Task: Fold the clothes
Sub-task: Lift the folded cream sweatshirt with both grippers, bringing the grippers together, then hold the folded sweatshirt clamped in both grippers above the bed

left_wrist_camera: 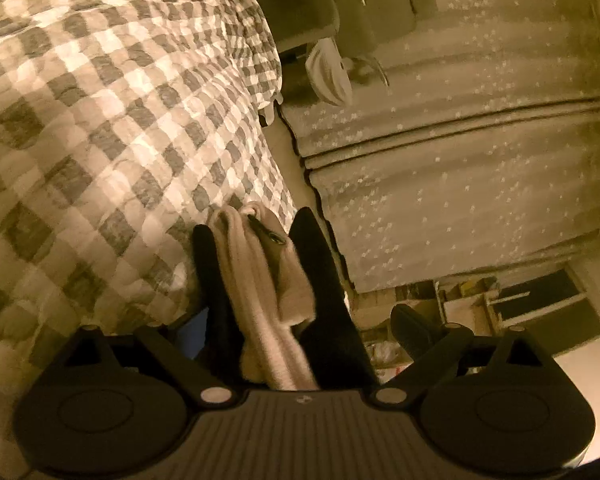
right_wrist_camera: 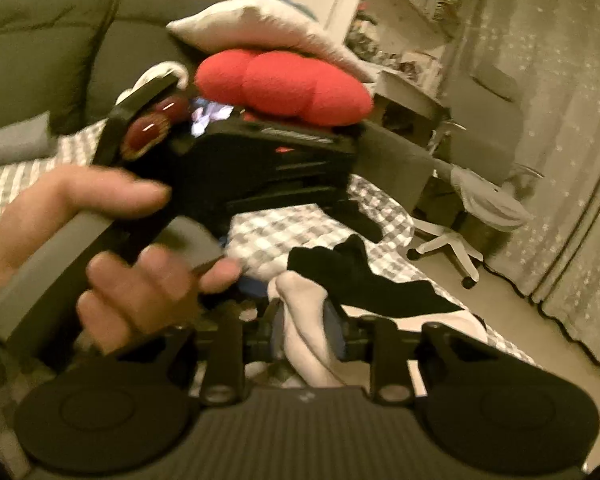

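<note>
- At the far left of the left wrist view the checked bedcover [left_wrist_camera: 112, 128] fills the frame; that is the surface I would be folding on.
- In the lower middle of that view my left gripper [left_wrist_camera: 256, 236] has its two black fingers drawn in on a bunched pale garment [left_wrist_camera: 260, 276], which stands up between them, a small dark tab or zip pull showing near the top.
- To the right of it, a star-patterned curtain [left_wrist_camera: 480, 160] runs down the frame, with an office chair [left_wrist_camera: 332, 72] at upper centre.
- In the right wrist view, the left half is taken up by a hand [right_wrist_camera: 112, 240] holding the other gripper's handle, blurred.
- At lower centre my right gripper [right_wrist_camera: 304, 320] is narrowed onto the same pale garment, which runs out between its short fingers; how firm the bite is I cannot tell.
- Just right of that, a black garment [right_wrist_camera: 352, 280] lies crumpled on the bed, with a red cushion [right_wrist_camera: 284, 88] at upper centre.
- I judge this as the pick-up and spread step: the cloth is gathered, not flat.
- Next I would need to draw the two grippers apart to stretch an edge, then lay it on the cover.
</note>
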{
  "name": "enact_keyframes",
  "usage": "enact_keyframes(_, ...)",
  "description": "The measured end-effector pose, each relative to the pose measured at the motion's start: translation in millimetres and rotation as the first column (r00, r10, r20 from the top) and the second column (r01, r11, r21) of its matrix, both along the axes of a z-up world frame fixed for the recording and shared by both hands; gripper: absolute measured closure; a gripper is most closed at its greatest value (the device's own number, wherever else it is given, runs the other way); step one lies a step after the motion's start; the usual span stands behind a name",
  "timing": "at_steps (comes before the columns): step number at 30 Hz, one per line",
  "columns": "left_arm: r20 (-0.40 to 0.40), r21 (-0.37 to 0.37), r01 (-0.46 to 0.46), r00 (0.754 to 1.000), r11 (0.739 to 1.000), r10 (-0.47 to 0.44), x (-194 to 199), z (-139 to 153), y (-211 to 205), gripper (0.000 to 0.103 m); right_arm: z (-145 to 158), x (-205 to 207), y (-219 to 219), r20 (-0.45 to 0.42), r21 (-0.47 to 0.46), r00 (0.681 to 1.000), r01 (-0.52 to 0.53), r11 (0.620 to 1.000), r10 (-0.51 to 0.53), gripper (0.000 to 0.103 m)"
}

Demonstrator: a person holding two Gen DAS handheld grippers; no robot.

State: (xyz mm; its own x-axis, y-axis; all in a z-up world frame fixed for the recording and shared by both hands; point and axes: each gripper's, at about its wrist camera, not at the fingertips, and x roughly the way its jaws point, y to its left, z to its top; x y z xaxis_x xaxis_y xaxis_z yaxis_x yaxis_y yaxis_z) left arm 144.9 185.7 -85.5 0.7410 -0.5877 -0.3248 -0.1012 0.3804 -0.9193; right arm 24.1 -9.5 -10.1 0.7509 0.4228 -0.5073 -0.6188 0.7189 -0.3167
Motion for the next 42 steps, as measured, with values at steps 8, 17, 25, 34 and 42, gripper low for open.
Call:
enact_keyframes(8,-0.019,0.110,0.009,1.000,0.994,-0.007,7,0,-5,0.043,-2,-1,1,-0.017,-0.023,1.000,-0.021,1.000,0.021,0.082)
enact_keyframes(17,0.011,0.240,0.010,1.000,0.971,-0.013,4,4,-12,0.062,-11,-2,5,-0.052,-0.067,0.997,-0.061,0.996,0.057,0.093)
enact_keyframes(25,0.044,0.370,0.013,0.999,0.929,-0.032,-1,13,-22,0.066,10,14,-27,-0.164,0.112,0.983,-0.066,0.992,0.084,0.070)
enact_keyframes(34,0.062,0.432,0.003,0.998,0.902,-0.033,-2,18,-27,0.066,19,85,-142,-0.451,0.418,0.855,0.457,0.785,-0.258,0.052)
enact_keyframes(42,0.057,0.417,-0.002,0.998,0.909,-0.024,-2,16,-28,0.066,-23,118,-182,-0.726,0.416,0.648,0.681,0.603,-0.230,0.044)
